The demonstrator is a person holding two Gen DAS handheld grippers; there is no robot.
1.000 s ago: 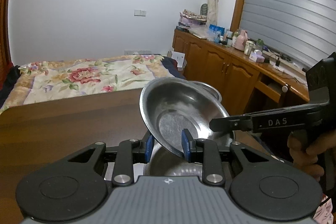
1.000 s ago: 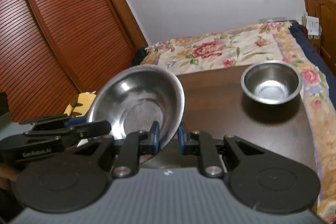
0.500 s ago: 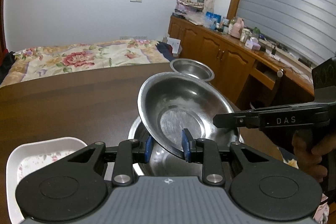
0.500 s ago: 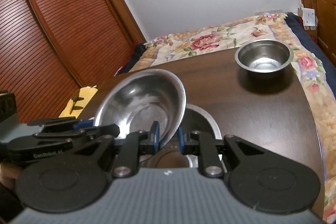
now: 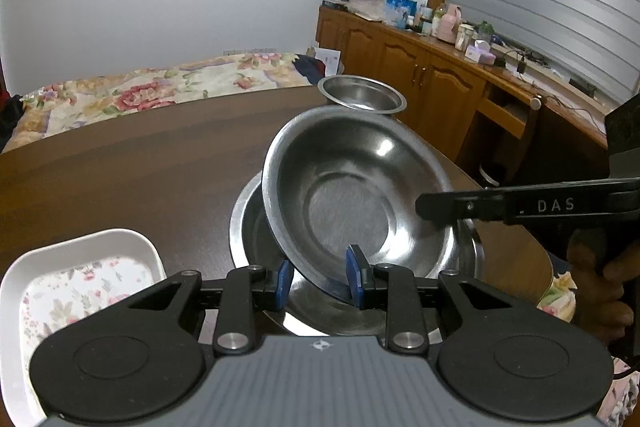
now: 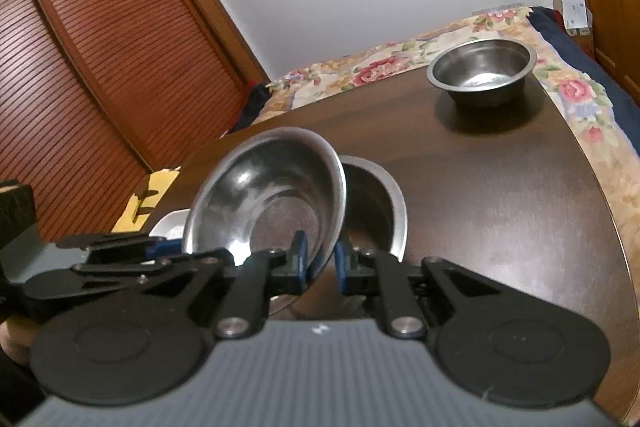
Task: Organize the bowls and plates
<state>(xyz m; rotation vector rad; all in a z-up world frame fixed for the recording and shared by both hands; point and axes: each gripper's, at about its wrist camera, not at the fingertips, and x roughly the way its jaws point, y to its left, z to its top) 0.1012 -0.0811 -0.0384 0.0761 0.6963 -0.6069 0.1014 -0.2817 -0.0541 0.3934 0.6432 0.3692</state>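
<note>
The left gripper (image 5: 320,279) is clamped on the near rim of a steel bowl (image 5: 356,195); one blue pad lies outside the wall and the other inside. The right gripper (image 6: 320,261) is clamped on the rim of the same bowl, at its right side as seen from the left wrist view. Its jaws have just been closing further, with the bowl's rim between them. Its black finger carries the lettering "DAS", and the person's hand (image 5: 600,291) holds its handle at the right edge of the left wrist view.

The bowl is tilted, with its inside facing the left wrist camera. Its lower edge sits inside a wide steel basin (image 5: 256,223) that rests on the brown table (image 5: 120,167). Whether the bowl touches the basin's floor cannot be told.

A small steel bowl (image 5: 362,95) stands upright near the far right edge of the table, well apart from the basin. A white tray (image 5: 148,251) with a floral base lies on the table at the near left, just beside the basin.

Beyond the table are a bed (image 5: 140,91) with a floral cover, wooden cabinets (image 5: 420,83) at the far right and a slatted wardrobe (image 6: 100,67) at the left.
</note>
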